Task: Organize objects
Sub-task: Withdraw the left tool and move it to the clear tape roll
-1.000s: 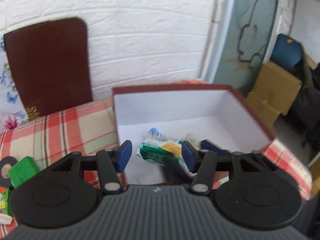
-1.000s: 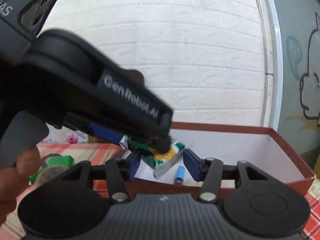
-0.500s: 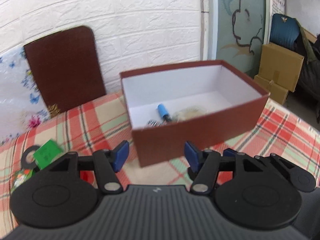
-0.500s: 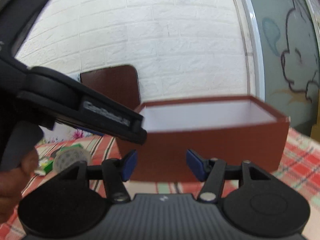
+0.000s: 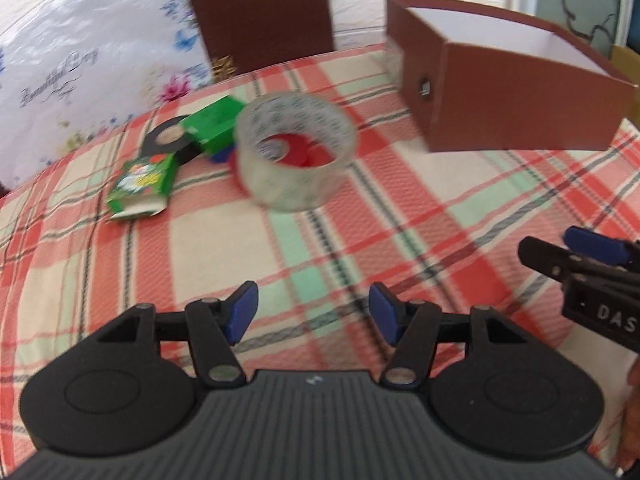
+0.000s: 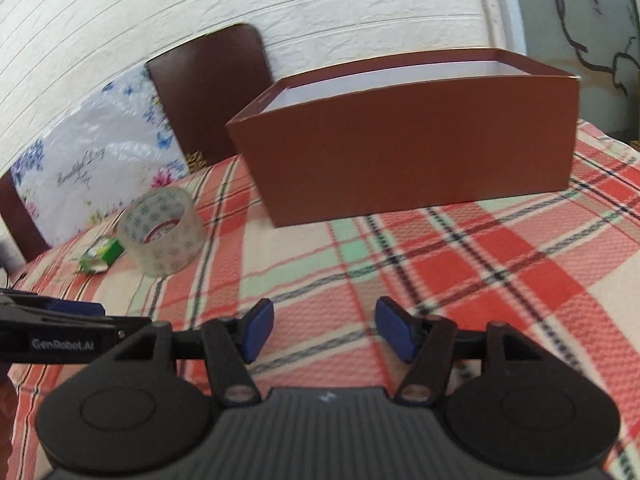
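Note:
A clear tape roll (image 5: 296, 156) (image 6: 162, 232) lies on the checked cloth, with something red showing under it. Behind it sit a green block (image 5: 214, 124) and a black tape roll (image 5: 168, 138). A small green carton (image 5: 142, 180) (image 6: 100, 254) lies to their left. The brown box (image 5: 520, 108) (image 6: 408, 144) stands open-topped at the right; its contents are hidden from here. My left gripper (image 5: 312, 312) hovers open over bare cloth, short of the tape roll. My right gripper (image 6: 324, 328) faces the box wall with its jaws opening and nothing between them.
A brown lid (image 5: 260, 12) (image 6: 208, 100) and a flowered plastic bag (image 5: 80, 60) lean on the white brick wall behind the table. The right gripper's finger (image 5: 592, 256) shows at the left wrist view's right edge. The left gripper's arm (image 6: 60, 320) crosses the right wrist view's lower left.
The left gripper let a green packet go into the box, then drew back, sank and swung left toward the tape roll. The right gripper also drew back and lower, its jaws widening.

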`<control>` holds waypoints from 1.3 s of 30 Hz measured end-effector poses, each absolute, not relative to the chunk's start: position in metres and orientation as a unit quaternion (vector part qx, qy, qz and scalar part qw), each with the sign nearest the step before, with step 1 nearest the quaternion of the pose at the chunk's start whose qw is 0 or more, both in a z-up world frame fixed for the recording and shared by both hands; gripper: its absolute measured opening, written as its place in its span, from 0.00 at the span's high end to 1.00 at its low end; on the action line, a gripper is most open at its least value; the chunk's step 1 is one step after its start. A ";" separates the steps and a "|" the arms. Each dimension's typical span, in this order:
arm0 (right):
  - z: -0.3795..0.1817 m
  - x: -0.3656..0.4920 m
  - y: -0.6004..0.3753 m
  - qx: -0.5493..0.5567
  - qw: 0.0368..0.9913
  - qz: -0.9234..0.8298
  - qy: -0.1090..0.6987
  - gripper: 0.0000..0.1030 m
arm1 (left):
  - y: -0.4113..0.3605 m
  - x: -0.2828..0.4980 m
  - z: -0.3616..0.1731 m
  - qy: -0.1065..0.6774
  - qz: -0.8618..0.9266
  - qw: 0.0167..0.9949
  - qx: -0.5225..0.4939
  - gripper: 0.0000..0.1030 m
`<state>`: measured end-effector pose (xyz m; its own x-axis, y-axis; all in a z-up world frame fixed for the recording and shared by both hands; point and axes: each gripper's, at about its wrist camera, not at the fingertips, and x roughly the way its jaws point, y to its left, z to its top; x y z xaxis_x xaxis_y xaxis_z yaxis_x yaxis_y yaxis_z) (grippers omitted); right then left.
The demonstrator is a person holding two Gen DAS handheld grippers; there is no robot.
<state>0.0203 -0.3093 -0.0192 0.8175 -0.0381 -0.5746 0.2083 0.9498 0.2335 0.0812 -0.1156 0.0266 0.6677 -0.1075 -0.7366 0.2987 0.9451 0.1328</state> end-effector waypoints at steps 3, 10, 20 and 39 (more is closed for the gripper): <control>-0.016 0.022 -0.289 0.123 0.944 -0.044 0.303 0.41 | -0.099 0.078 0.023 0.391 -0.093 0.908 0.119 0.38; -0.014 0.025 -0.243 0.070 0.946 0.001 0.317 0.40 | -0.068 0.080 0.017 0.387 -0.069 0.914 0.098 0.34; -0.017 0.028 -0.198 0.005 0.946 0.033 0.323 0.38 | -0.033 0.085 0.011 0.370 -0.047 0.924 0.081 0.26; -0.022 0.041 -0.185 -0.006 0.947 0.021 0.320 0.29 | 0.007 0.099 -0.003 0.318 -0.028 0.945 0.074 0.06</control>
<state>0.0412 -0.1846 -0.0224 0.7942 0.0353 -0.6067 -0.0429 0.9991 0.0019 0.0989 0.0073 -0.0032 0.7956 -0.0065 -0.6058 0.1006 0.9875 0.1214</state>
